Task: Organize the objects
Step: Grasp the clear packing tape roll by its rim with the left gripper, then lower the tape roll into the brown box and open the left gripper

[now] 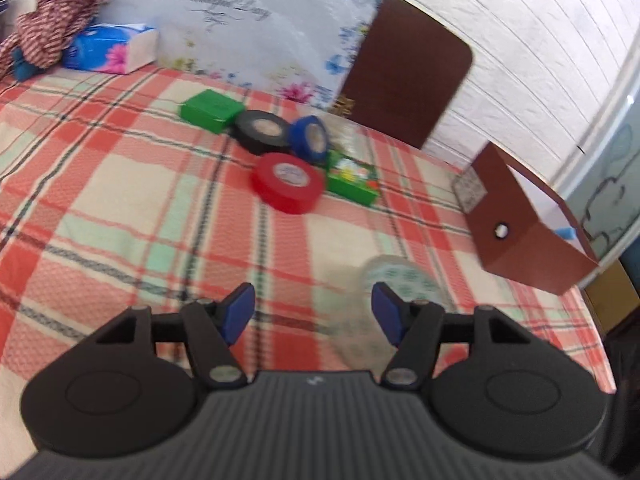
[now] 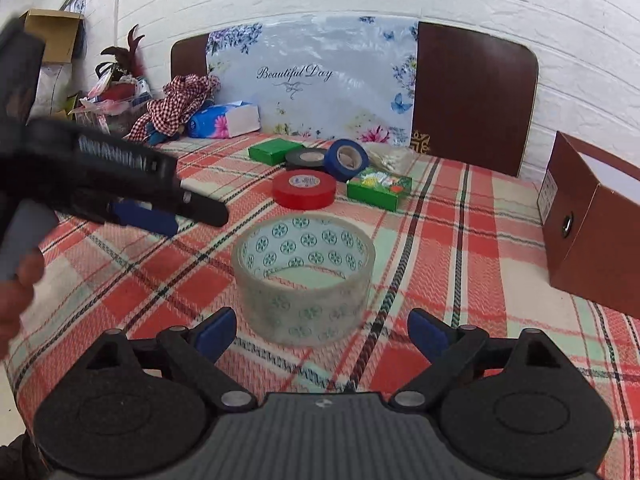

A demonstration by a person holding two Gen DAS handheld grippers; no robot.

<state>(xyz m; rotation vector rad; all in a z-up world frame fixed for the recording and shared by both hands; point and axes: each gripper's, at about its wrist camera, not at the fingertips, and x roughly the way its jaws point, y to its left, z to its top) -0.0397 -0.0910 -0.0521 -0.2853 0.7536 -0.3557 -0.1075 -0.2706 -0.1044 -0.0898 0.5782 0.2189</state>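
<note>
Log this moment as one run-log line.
left gripper: open, empty | right gripper: open, facing clear patterned tape roll | brown open box: right

The left claw (image 1: 313, 312) is held with its blue-padded fingers (image 1: 239, 312) spread wide apart, nothing being gripped between them. The right claw (image 2: 322, 334) is likewise held wide open, with its blue pads (image 2: 430, 334) parted and empty. In the right wrist view the left claw (image 2: 160, 210) is seen from the side, reaching in from the left edge, and part of the hand (image 2: 18, 292) grasping its handle is glimpsed, blurred, at the frame's edge.
</note>
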